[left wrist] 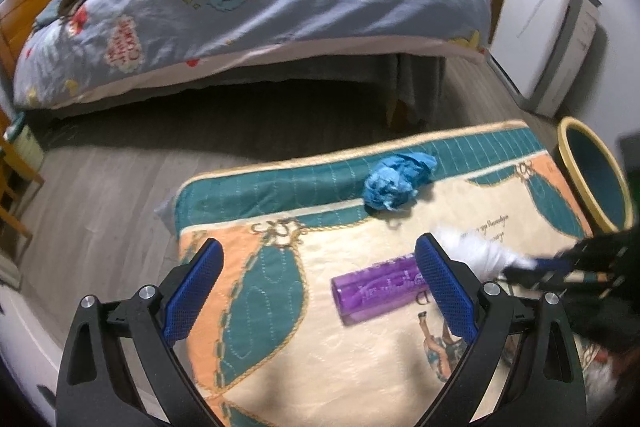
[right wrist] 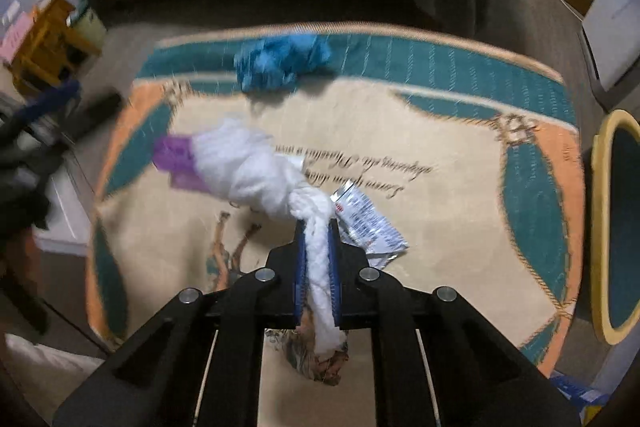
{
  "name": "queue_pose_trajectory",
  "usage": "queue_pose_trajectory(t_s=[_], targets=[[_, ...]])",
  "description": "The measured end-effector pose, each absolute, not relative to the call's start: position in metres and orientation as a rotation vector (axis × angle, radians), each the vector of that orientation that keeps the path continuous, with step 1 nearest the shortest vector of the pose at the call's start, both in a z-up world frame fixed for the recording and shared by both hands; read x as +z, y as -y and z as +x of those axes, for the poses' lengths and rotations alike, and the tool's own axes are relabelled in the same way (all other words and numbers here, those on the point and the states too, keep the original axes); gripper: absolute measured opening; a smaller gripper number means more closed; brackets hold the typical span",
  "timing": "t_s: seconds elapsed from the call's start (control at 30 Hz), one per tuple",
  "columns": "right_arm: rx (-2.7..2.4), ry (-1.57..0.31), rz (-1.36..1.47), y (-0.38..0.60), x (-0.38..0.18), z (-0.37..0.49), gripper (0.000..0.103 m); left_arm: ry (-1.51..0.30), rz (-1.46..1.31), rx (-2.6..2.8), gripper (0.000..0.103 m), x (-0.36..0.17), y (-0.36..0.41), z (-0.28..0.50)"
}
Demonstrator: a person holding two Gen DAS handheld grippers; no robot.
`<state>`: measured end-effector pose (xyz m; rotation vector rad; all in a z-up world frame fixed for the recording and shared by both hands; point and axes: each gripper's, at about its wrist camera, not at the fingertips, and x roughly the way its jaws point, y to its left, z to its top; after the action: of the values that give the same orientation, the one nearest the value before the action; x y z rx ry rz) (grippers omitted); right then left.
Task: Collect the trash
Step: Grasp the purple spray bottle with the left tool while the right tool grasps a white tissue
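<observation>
Four pieces of trash lie in our reach on the quilted cream, teal and orange mat (left wrist: 280, 367), and we count one of each: a crumpled blue tissue wad (left wrist: 396, 183), soft and creased, on the teal border at the far edge; a smooth translucent purple plastic bottle (left wrist: 376, 291), cylindrical, lying on its side on the cream middle; a flat, shiny silver foil wrapper (right wrist: 368, 223) with small print; and a fluffy white cotton-like wad (right wrist: 248, 167), twisted at one end into a rope. Our right gripper (right wrist: 317, 227) has its two blue textured pads pressed together on that twisted end, the wad's loose bulk hanging out ahead over the purple bottle, with the foil wrapper just beside the fingertips on the right. Our left gripper (left wrist: 320, 255) hovers over the mat with its two blue dimpled fingers spread wide, gripping nothing, the purple bottle lying between them nearer the right one. One round bin with a yellow rim and dark teal inside (left wrist: 596, 179) stands on the wooden floor just off the mat's right edge.
</observation>
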<state>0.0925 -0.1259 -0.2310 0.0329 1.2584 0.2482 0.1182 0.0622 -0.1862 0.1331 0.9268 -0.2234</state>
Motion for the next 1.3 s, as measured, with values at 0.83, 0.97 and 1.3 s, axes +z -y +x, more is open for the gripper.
queue_pose_trajectory(t_s=[0.83,0.97,1.3], targets=[[0.206,-1.197,0.206,0.184,-0.199,0.106,0.009,-1.221,0.399,-0.487,0.044,-0.261,0.014,0.119],[0.2,-1.201,0.202,0.188,-0.199,0.103,0.009,-1.221,0.393,-0.505,0.044,-0.257,0.02,0.117],[0.178,-1.192,0.195,0.194,-0.193,0.099,0.009,-1.223,0.376,-0.48,0.033,-0.257,0.026,0.121]])
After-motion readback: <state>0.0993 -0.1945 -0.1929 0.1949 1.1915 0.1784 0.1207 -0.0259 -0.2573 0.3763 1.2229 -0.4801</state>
